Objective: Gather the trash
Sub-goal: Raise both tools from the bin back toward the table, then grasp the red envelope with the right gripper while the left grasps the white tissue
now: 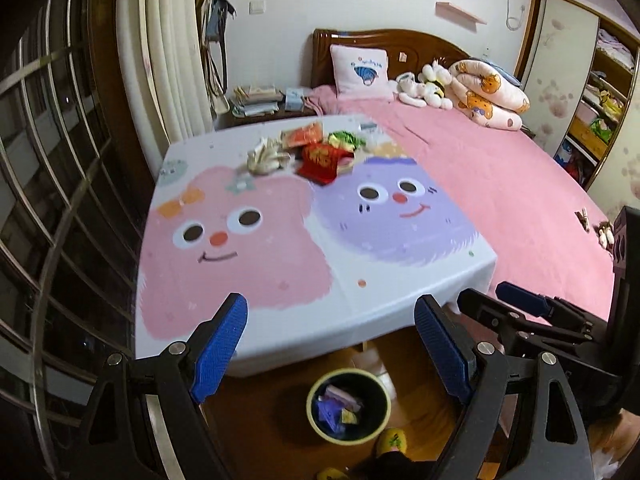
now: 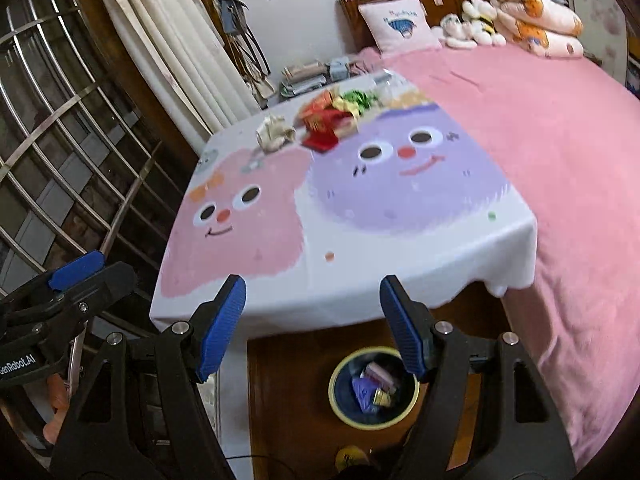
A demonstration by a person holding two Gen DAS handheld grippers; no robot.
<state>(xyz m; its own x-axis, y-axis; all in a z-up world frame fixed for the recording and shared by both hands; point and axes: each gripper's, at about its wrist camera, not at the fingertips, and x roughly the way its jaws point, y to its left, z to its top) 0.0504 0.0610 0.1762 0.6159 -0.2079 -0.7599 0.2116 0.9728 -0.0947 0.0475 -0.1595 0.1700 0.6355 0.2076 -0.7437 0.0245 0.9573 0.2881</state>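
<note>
A pile of trash lies at the far end of the table: a crumpled pale paper wad (image 1: 266,158) (image 2: 274,132), red wrappers (image 1: 322,160) (image 2: 322,130) and a green wrapper (image 1: 346,138) (image 2: 362,98). A dark bin with a yellowish rim (image 1: 348,410) (image 2: 374,386) stands on the wooden floor below the table's near edge, with several wrappers inside. My left gripper (image 1: 330,344) hangs open and empty above the near table edge. My right gripper (image 2: 312,320) is open and empty too, beside the left one. Each shows in the other's view: the right gripper (image 1: 520,304), the left gripper (image 2: 76,268).
The table wears a cloth with pink and purple cartoon faces (image 1: 304,232) (image 2: 340,200). A bed with a pink sheet (image 1: 500,184) (image 2: 560,152) runs along its right side. A barred window (image 1: 52,200) and curtains are at left. Yellow slippers (image 1: 394,440) stand by the bin.
</note>
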